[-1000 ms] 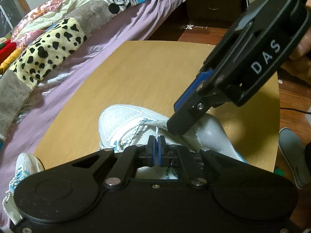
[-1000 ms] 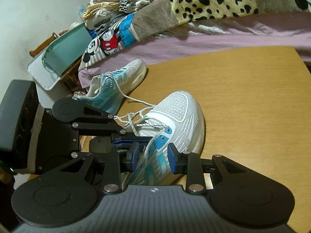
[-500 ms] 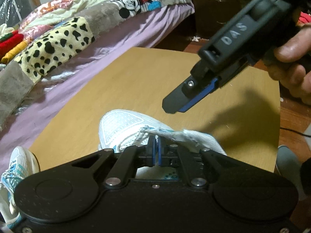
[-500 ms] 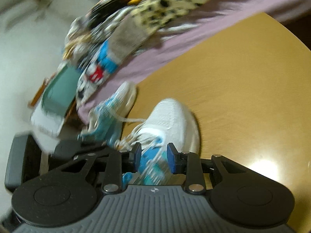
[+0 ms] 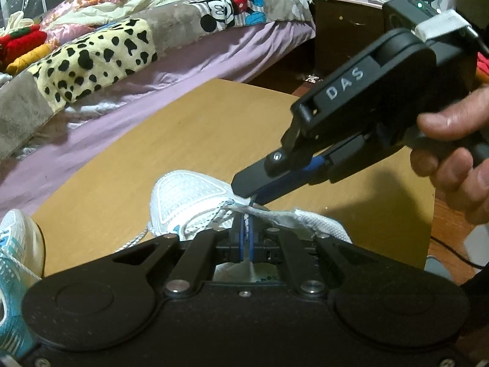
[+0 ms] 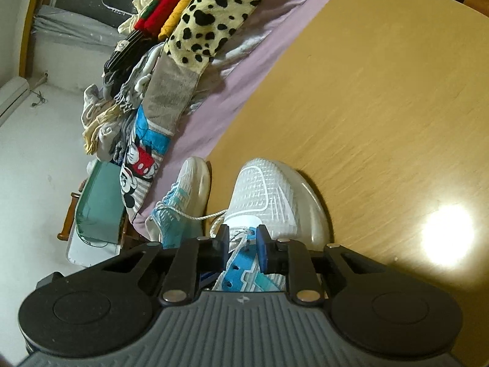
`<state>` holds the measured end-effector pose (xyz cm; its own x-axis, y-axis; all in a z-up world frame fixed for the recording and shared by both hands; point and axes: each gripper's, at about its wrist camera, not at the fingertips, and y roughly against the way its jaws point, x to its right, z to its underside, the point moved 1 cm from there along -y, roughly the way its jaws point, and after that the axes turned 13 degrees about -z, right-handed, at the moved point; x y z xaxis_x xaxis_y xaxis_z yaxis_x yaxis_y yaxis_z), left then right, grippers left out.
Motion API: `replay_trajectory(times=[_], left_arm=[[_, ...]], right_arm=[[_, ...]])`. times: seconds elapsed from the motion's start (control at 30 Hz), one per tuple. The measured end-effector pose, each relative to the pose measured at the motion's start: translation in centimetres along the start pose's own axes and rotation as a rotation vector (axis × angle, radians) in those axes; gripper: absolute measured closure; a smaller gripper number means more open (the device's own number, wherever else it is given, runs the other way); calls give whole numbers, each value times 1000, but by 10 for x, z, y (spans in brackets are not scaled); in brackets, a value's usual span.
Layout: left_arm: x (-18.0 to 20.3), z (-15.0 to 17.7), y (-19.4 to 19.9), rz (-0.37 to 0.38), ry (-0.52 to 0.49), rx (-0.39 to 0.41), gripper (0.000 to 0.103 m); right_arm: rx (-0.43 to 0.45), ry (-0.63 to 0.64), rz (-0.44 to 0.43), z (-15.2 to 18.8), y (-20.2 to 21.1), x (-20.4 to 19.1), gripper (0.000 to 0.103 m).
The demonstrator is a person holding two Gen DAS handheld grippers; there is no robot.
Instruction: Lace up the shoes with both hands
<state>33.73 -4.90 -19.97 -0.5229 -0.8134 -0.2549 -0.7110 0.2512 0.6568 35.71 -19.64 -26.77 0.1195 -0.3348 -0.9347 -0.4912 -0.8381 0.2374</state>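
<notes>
A white and blue shoe (image 5: 189, 195) lies on the round wooden table (image 5: 214, 122), toe pointing away. My left gripper (image 5: 246, 229) is shut on the shoelace (image 5: 214, 215) over the shoe's throat, with a short dark lace tip sticking up above its pads. My right gripper (image 5: 244, 188), held by a person's hand (image 5: 452, 153), reaches in from the right, its tips just above that lace tip. In the right wrist view the right gripper (image 6: 243, 238) hangs over the shoe (image 6: 262, 189). Its jaws are closing, with lace between the pads and a gap still showing.
A second matching shoe (image 6: 183, 202) sits at the table's left edge, seen also in the left view (image 5: 15, 244). Along the table's far side runs a bed with a purple sheet (image 5: 137, 91) and a patchwork quilt (image 5: 101, 52). A dark cabinet (image 5: 345, 30) stands behind.
The right gripper has rolled and come down from above the table to the shoe's laces, and its jaws have narrowed. The left gripper has stayed shut on the lace and tilted slightly.
</notes>
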Motion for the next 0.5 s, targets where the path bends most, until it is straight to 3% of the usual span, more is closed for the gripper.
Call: replay_trajectory(times=[0.13,0.27,0.5], left_arm=[[0,0,0,0,2,-2,102],[0,0,0,-1,0,-3,102],[-16,-5,18,2,25,22,95]], right_arm=[[6,4,15,4,-2,-1,87],[31,-3,21,6,-2,0,99],[52,48,31,5,-1,-5,99]])
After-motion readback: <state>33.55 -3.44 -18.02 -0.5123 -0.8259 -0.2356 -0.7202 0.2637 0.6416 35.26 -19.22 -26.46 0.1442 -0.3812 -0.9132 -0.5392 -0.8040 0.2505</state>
